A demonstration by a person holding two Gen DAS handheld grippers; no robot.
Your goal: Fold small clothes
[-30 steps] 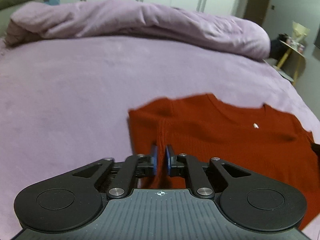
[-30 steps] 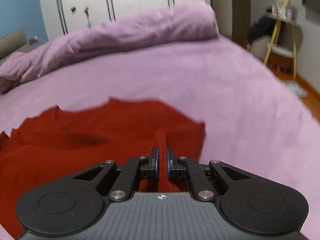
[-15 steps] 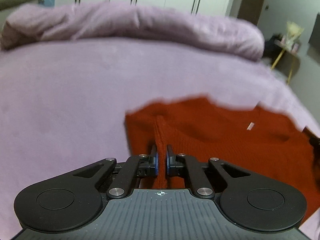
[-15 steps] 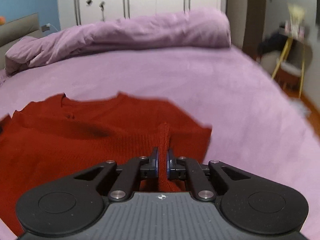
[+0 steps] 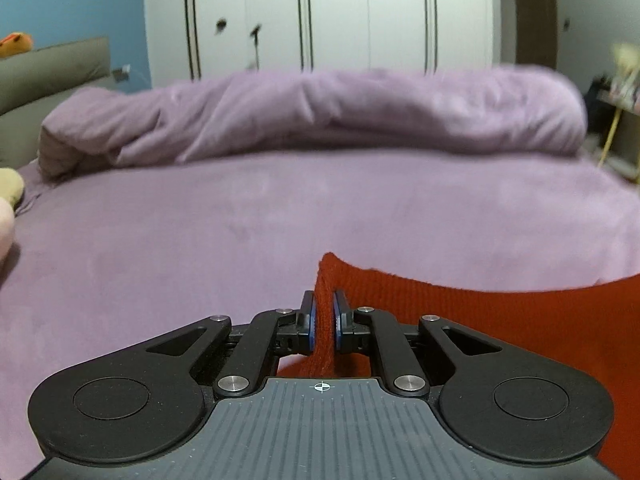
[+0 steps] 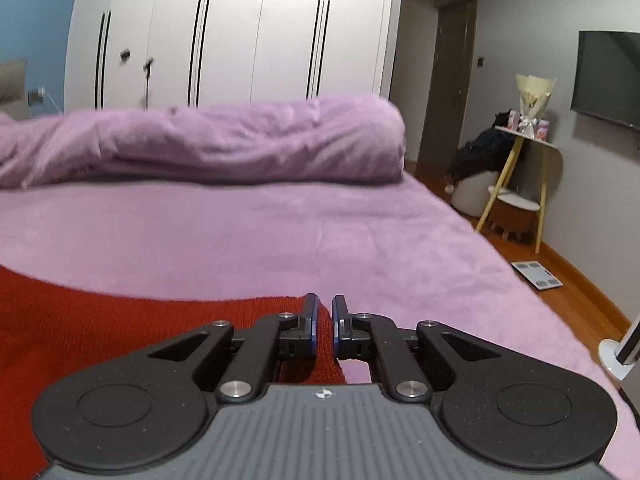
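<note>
A: The red knit garment (image 5: 500, 320) is pinched at two spots. In the left wrist view a raised ridge of its cloth runs up between the pads of the left tool (image 5: 324, 322), and those pads are clamped on it. The jaws have just eased a little wider, yet the fold sits between them, gripped.

B: And the right tool (image 6: 325, 326)?

A: Clamped on the same garment (image 6: 100, 332). In the right wrist view a narrow strip of red cloth stands between its pads, at the garment's right-hand corner; the jaws are nearly together on it.

B: Where is the rest of the garment, seen from each tool?

A: From the left tool it spreads off to the right and reaches the lower right edge of the view. From the right tool it spreads to the left and down to the lower left edge. Its far edge sags between the two grips.

B: What lies past it?

A: Ahead of both tools is the bed (image 5: 200, 240) with a lilac cover, bare up to a rolled duvet (image 5: 320, 116) lying across the far side. Behind that stands a white wardrobe (image 6: 240, 32). Far right of the right tool are a small round side table (image 6: 528, 144) with yellow legs, and a dark screen (image 6: 608, 76) on the wall.
</note>
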